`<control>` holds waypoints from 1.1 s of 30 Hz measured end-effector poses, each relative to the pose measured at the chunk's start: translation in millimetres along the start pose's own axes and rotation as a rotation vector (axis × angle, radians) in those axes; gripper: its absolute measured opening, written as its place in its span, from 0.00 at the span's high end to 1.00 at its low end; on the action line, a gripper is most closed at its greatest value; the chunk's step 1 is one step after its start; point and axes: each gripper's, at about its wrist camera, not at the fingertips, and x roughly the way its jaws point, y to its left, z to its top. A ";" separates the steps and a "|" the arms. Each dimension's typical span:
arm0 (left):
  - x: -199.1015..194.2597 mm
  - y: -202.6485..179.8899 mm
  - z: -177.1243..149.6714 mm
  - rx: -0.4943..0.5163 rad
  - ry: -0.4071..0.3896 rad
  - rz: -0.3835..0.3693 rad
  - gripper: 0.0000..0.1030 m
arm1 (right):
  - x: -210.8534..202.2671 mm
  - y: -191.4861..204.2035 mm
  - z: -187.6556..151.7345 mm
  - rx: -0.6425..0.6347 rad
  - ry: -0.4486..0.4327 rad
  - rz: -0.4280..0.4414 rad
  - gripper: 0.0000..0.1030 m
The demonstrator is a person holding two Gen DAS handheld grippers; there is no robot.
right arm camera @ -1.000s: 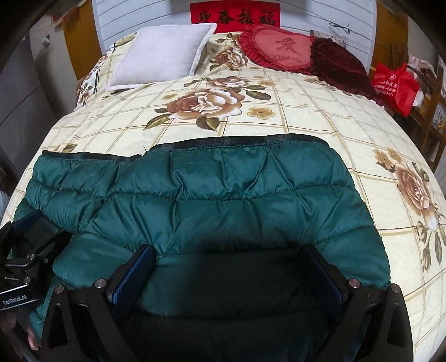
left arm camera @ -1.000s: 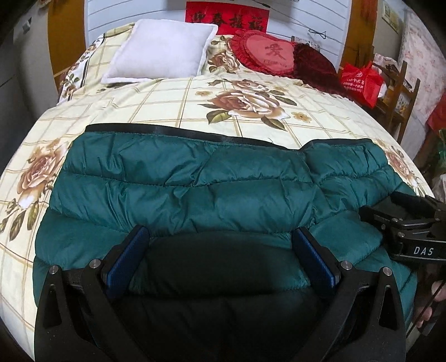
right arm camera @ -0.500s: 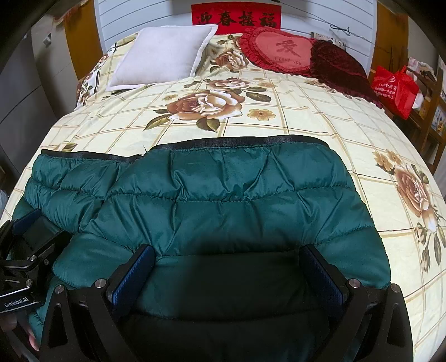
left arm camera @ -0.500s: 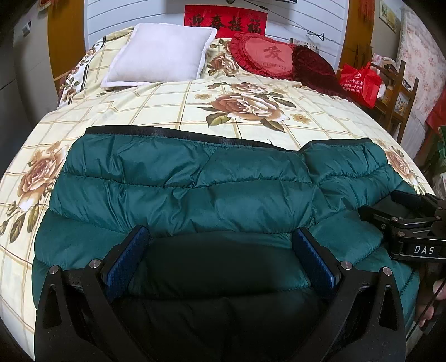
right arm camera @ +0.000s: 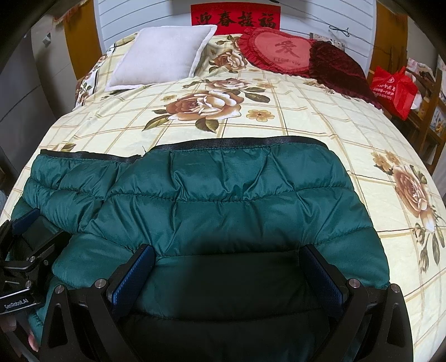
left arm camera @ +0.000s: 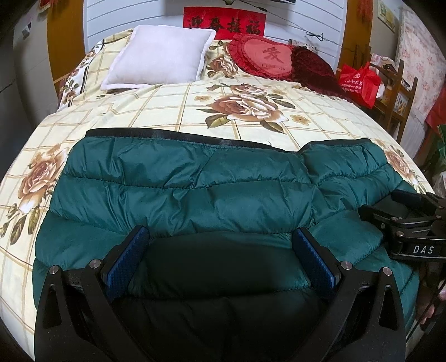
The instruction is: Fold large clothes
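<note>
A: Where does the coat lie?

B: The green quilted down jacket (left arm camera: 178, 195) is spread flat across the near end of the bed (left arm camera: 172, 111), its black-bound edge turned toward the pillows. It sits on a cream floral bedspread (right arm camera: 292, 122).

A: What does each camera add?

B: The left wrist view shows the jacket's left part with bare bedspread beside it, and the right gripper (left arm camera: 412, 222) at the frame's right edge, over the jacket's right part. The right wrist view shows the jacket's right side (right arm camera: 223, 206) ending short of a printed rose, and the left gripper (right arm camera: 25, 250) at the far left, over the jacket's left part. A bit of a hand shows under each of those grippers.

A: And the fingers?

B: In its own view the left gripper (left arm camera: 223, 259) has its blue-padded fingers (left arm camera: 128, 259) spread wide, the near quilted band of the jacket showing between them; nothing is pinched. The right gripper (right arm camera: 227, 274) is the same in its view: fingers (right arm camera: 133, 278) wide apart over the near part of the jacket. Whether the tips touch the cloth I cannot tell.

A: Beyond the jacket?

B: A white pillow (left arm camera: 160, 57), a red heart cushion (right arm camera: 278, 50), a dark red cushion (right arm camera: 337, 66) beside it, a red banner (right arm camera: 235, 16) on the wall, and a red bag (left arm camera: 359, 83) on a wooden chair (left arm camera: 395, 94) to the right.
</note>
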 end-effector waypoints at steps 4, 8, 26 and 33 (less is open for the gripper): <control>-0.1 0.6 0.3 -0.003 -0.001 -0.002 0.00 | -0.3 -0.8 -1.0 -0.001 -0.012 0.001 0.00; 0.1 0.3 1.1 -0.008 0.005 -0.001 0.00 | -1.1 -0.7 -2.3 -0.009 -0.022 0.002 0.00; -5.2 -0.3 -1.5 0.007 -0.039 0.021 0.00 | 1.3 1.6 -2.5 -0.050 -0.027 0.000 0.00; -56.9 24.8 3.8 -0.019 -0.113 0.021 0.00 | -54.1 -18.8 1.1 -0.025 -0.175 0.017 0.00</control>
